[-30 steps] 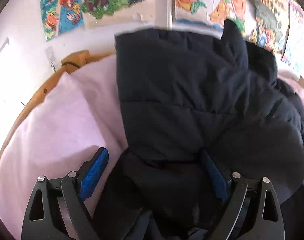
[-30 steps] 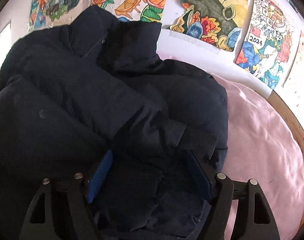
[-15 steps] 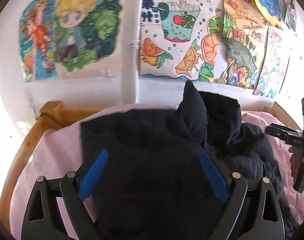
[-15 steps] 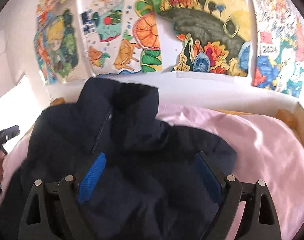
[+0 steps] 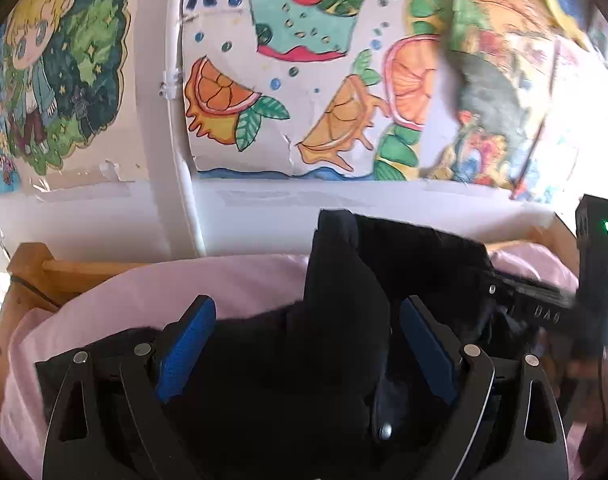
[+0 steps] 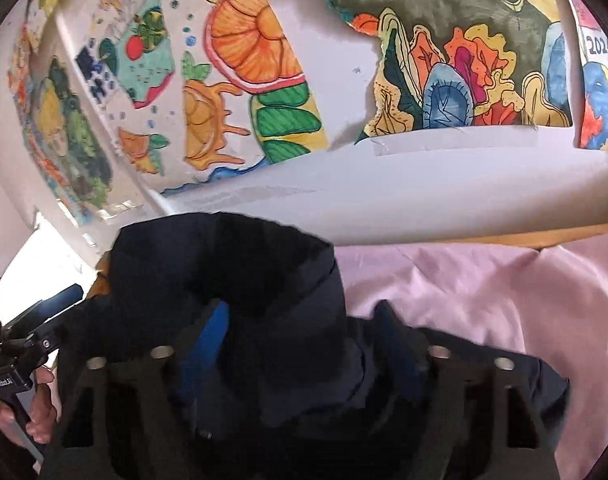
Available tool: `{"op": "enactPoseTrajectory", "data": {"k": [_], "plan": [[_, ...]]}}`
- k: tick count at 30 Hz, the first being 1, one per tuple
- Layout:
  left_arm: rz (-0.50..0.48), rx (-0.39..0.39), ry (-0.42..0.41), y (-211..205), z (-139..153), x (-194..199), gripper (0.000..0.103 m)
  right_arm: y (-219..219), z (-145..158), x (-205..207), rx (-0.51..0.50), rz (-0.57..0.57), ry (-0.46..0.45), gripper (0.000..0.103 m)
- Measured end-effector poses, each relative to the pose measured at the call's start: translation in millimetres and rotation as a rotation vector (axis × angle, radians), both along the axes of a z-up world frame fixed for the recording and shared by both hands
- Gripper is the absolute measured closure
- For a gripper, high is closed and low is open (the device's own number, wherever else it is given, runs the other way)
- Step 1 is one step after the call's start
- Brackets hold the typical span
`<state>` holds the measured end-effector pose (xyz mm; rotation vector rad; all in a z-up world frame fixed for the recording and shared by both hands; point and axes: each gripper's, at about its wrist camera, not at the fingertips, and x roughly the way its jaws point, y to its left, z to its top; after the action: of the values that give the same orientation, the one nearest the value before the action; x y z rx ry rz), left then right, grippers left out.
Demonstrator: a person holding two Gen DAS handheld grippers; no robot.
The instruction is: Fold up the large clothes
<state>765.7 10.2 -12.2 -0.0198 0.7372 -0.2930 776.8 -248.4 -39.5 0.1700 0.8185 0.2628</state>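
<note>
A dark navy puffer jacket [image 5: 344,272] lies on a pink sheet [image 5: 223,280], its collar end toward the wall. My left gripper [image 5: 308,308] hovers over the collar's left half, jaws wide, open, the pads not pressing on the fabric. In the right wrist view the collar [image 6: 223,264] stands up between the fingers of my right gripper [image 6: 301,312]. Its jaws are closing around the collar, and a strip of pink sheet shows beside the right pad [image 6: 396,344]. Each view catches the other gripper at its edge, the right gripper [image 5: 544,312] and the left gripper [image 6: 43,312].
A wooden bed frame [image 5: 63,272] borders the sheet. Just behind it rises a white wall [image 6: 424,184] covered with colourful drawings [image 5: 304,60]. A white pipe [image 5: 175,120] runs down the wall. A hand [image 6: 39,412] grips the left tool's handle. Pink sheet [image 6: 504,300] extends to the right.
Both grippers have travelled up the jacket from its body to the collar end and risen, so the wall fills more of each view. The right jaws have narrowed around the collar.
</note>
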Motion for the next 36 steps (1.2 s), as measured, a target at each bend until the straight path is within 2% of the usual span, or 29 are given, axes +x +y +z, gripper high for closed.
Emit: {"op": "enactPoseTrajectory", "data": {"k": [1, 2, 4, 6, 7, 10, 12, 14, 18, 23, 26, 29, 33, 36], "plan": [[0.012, -0.016, 0.001, 1.0, -1.0, 3.7, 0.019, 0.5, -2.3, 5.0, -0.008, -0.017, 0.010, 0.055], [0.027, -0.037, 0.001, 3.3, -2.4, 7.7, 0.025, 0.5, -4.1, 8.0, -0.011, -0.030, 0.017, 0.059], [0.029, -0.061, 0.012, 5.2, -3.8, 13.2, 0.069, -0.8, -4.3, 9.0, -0.003, -0.040, 0.016, 0.075], [0.036, -0.077, 0.054, 8.4, -6.9, 19.8, 0.092, 0.4, 0.2, 3.3, -0.005, -0.027, -0.015, 0.082], [0.037, -0.086, 0.051, 8.8, -5.9, 19.7, 0.095, 1.8, 1.6, 0.0, -0.013, -0.016, -0.029, 0.083], [-0.012, -0.110, -0.024, 13.8, 4.7, -3.3, 0.098, 12.4, 14.7, -25.0, -0.075, 0.053, -0.112, 0.084], [-0.059, -0.086, -0.102, 21.9, 13.5, -33.9, 0.098, 16.6, 26.7, -53.3, -0.126, 0.105, -0.197, 0.085], [-0.092, -0.059, -0.146, 32.5, 17.9, -62.9, 0.099, 16.5, 33.6, -78.0, -0.158, 0.139, -0.264, 0.085], [-0.129, -0.040, -0.183, 47.3, 15.8, -116.9, 0.100, 16.0, 35.1, -127.0, -0.248, 0.194, -0.362, 0.086], [-0.155, 0.002, -0.214, 41.2, 9.8, -171.8, 0.101, 19.0, 26.1, -194.9, -0.410, 0.286, -0.469, 0.088], [-0.166, 0.047, -0.201, 38.7, -2.9, -196.3, 0.101, 25.3, 12.3, -232.2, -0.542, 0.357, -0.511, 0.089], [-0.159, 0.084, -0.175, 34.6, -25.7, -198.9, 0.101, 32.7, -14.1, -250.3, -0.672, 0.414, -0.525, 0.089], [-0.145, 0.040, -0.114, 39.0, -44.8, -200.8, 0.101, 40.1, -58.5, -248.8, -0.802, 0.410, -0.515, 0.090], [-0.153, -0.005, -0.111, 45.7, -34.9, -215.3, 0.101, 42.5, -80.2, -256.5, -0.871, 0.400, -0.575, 0.090]]}}
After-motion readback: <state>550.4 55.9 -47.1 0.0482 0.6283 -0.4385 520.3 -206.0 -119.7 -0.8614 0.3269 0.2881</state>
